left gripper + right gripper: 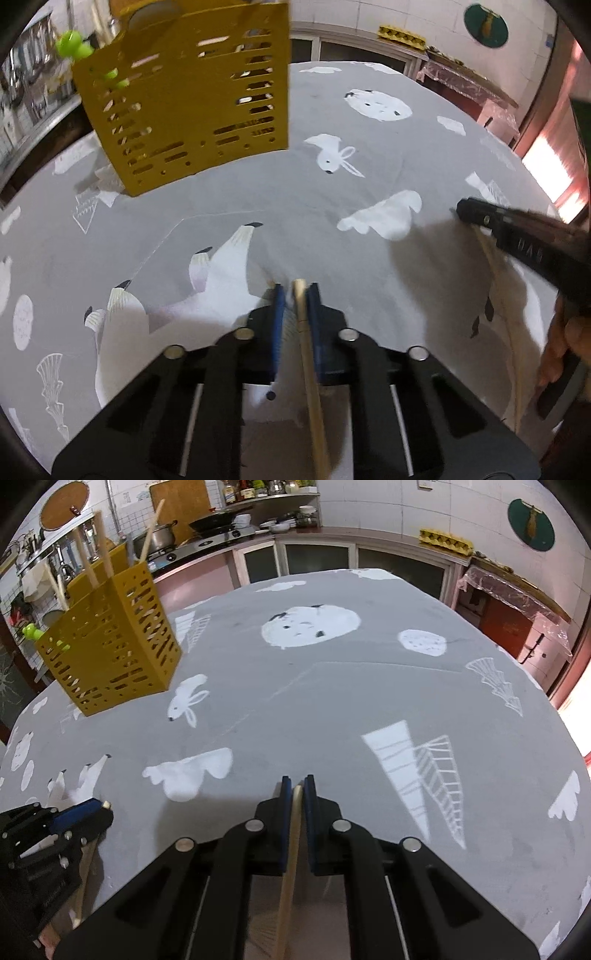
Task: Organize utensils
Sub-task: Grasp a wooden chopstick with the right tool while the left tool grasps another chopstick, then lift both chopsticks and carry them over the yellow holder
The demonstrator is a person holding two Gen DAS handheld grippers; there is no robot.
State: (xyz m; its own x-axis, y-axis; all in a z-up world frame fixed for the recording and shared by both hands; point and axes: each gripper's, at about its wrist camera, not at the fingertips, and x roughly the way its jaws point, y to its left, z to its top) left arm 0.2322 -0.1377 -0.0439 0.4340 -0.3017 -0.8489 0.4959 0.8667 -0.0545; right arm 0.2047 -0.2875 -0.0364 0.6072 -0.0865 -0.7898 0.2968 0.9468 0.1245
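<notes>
My left gripper (296, 291) is shut on a pale wooden chopstick (310, 376), which runs back between the blue pads toward the camera. My right gripper (296, 788) is shut on a second wooden chopstick (290, 867) in the same way. Both hang low over the grey patterned tablecloth (332, 701). A yellow slotted utensil holder (110, 646) stands at the far left with several chopsticks (103, 550) upright in it; the same utensil holder (192, 96) fills the upper left of the left wrist view. The right gripper (491, 221) shows at the right edge there, the left gripper (99, 810) at lower left here.
A green toy-like piece (31, 631) sticks out by the holder's left side. Behind the table run a kitchen counter with a stove and pans (218, 520) and an egg carton (445, 539). A hand (565, 343) grips the right tool's handle.
</notes>
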